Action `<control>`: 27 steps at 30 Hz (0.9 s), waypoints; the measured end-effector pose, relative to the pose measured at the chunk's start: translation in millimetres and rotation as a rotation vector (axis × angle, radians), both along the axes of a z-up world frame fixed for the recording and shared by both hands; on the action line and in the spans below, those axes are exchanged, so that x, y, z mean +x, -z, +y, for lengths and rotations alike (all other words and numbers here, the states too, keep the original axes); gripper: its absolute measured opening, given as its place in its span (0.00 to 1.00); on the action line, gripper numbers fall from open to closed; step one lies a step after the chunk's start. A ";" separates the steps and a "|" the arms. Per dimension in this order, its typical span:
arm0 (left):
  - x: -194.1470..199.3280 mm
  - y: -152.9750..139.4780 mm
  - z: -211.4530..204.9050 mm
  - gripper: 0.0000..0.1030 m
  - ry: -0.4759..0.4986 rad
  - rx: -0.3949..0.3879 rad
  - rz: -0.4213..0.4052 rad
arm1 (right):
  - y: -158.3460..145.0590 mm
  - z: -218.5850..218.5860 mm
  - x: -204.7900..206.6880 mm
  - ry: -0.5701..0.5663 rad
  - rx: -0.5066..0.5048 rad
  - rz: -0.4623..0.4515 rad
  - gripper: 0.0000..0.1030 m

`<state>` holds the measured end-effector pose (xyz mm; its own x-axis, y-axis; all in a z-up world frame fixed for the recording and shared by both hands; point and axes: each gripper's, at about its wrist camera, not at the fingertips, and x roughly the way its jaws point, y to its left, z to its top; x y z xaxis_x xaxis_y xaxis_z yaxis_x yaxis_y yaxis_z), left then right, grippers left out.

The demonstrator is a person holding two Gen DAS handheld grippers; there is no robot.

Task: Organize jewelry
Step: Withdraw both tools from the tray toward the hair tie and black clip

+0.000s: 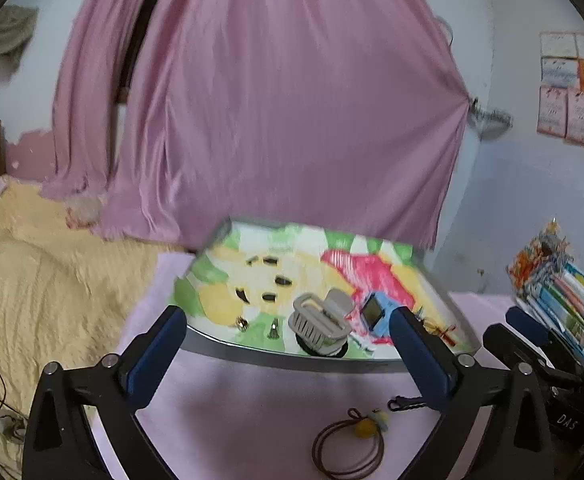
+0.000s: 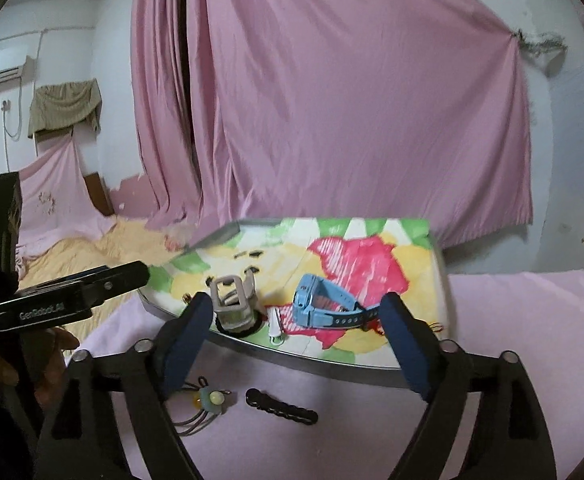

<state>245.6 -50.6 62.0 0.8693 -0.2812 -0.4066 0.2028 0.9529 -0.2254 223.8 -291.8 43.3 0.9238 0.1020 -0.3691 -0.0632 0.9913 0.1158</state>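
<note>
A metal tray (image 1: pixel 292 360) lined with colourful paper sits on a pink cloth; it also shows in the right wrist view (image 2: pixel 332 362). On it lie a grey watch (image 1: pixel 320 316) (image 2: pixel 234 300), a blue watch (image 1: pixel 378 312) (image 2: pixel 324 306), small dark clips (image 1: pixel 270 262) and a ring (image 1: pixel 242 323). In front of the tray lie a brown hair tie with a yellow charm (image 1: pixel 350 446) (image 2: pixel 208 402) and a black clip (image 1: pixel 406 404) (image 2: pixel 282 406). My left gripper (image 1: pixel 284 340) is open and empty over the tray's near edge. My right gripper (image 2: pixel 296 320) is open and empty, facing the tray.
Pink curtains (image 1: pixel 292 100) hang behind the tray. A yellow blanket (image 1: pixel 44 272) lies to the left. Stacked books (image 1: pixel 564 296) stand at the right. The left gripper's body (image 2: pixel 52 300) shows at the left of the right wrist view.
</note>
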 end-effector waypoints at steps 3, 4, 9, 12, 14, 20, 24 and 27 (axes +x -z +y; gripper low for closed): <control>-19.8 -4.1 1.5 1.00 -0.007 0.010 -0.059 | -5.0 -0.1 -17.7 0.011 -0.010 -0.046 0.89; -26.7 -4.8 1.4 1.00 -0.007 0.018 -0.075 | -6.2 -0.2 -25.5 0.013 -0.010 -0.064 0.92; -57.7 -6.0 1.3 1.00 -0.005 0.038 -0.142 | -9.7 2.5 -58.9 0.024 -0.012 -0.132 0.94; -75.2 -4.8 0.3 1.00 0.000 0.052 -0.169 | -8.1 4.0 -75.2 0.021 -0.017 -0.153 0.99; -85.9 -2.0 -0.5 1.00 0.007 0.064 -0.182 | -5.1 5.1 -85.4 0.022 -0.027 -0.159 0.99; -106.8 7.5 0.4 1.00 0.017 0.100 -0.186 | 3.8 3.1 -109.5 0.033 -0.025 -0.163 0.99; -112.3 12.0 0.1 1.00 0.018 0.107 -0.172 | 7.6 1.0 -118.1 0.046 -0.036 -0.150 0.99; -111.9 13.8 1.2 1.00 0.020 0.103 -0.160 | 11.0 -0.7 -119.8 0.051 -0.038 -0.134 0.99</control>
<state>133.7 -49.4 48.2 0.9197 -0.2633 -0.2912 0.2475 0.9646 -0.0905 104.0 -292.5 32.3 0.9686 0.0424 -0.2448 -0.0254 0.9971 0.0723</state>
